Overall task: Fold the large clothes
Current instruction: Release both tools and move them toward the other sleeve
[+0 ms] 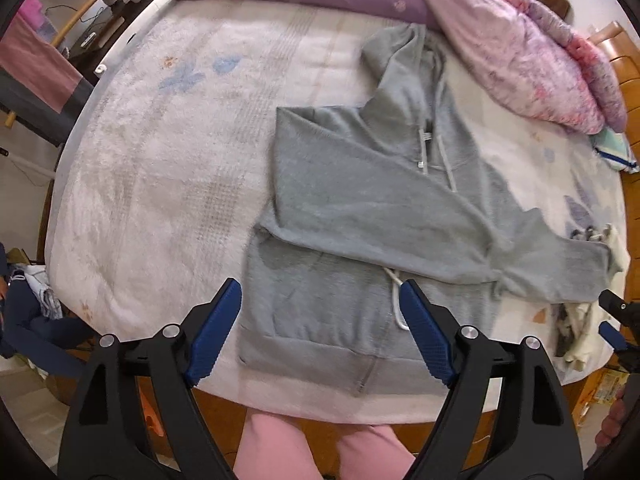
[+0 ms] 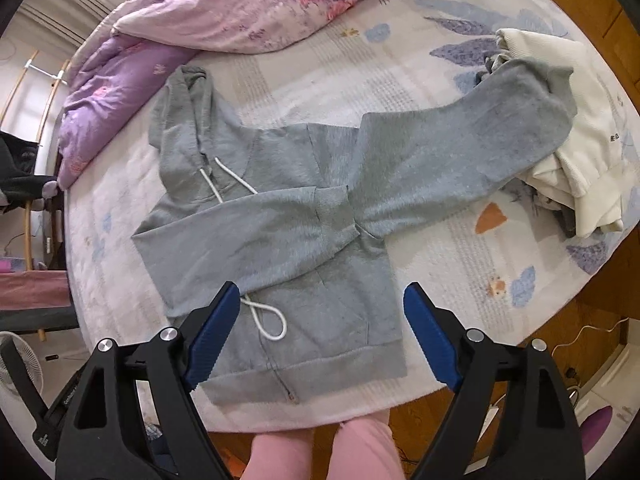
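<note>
Gray hoodie (image 2: 280,240) flat on the bed (image 2: 440,248), one sleeve folded across the chest, the other stretched out onto a white garment (image 2: 580,152). Left hand-held gripper (image 1: 320,312) above the hem, released, holding nothing. Right hand-held gripper (image 2: 320,308) likewise spread wide and empty. Pink quilt (image 2: 260,0) bunched beyond the hood.

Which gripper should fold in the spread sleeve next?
Right, probably. The spread sleeve stretches toward the right side, over the white clothes; the other sleeve already crosses the hoodie. Both grippers are open.
</note>
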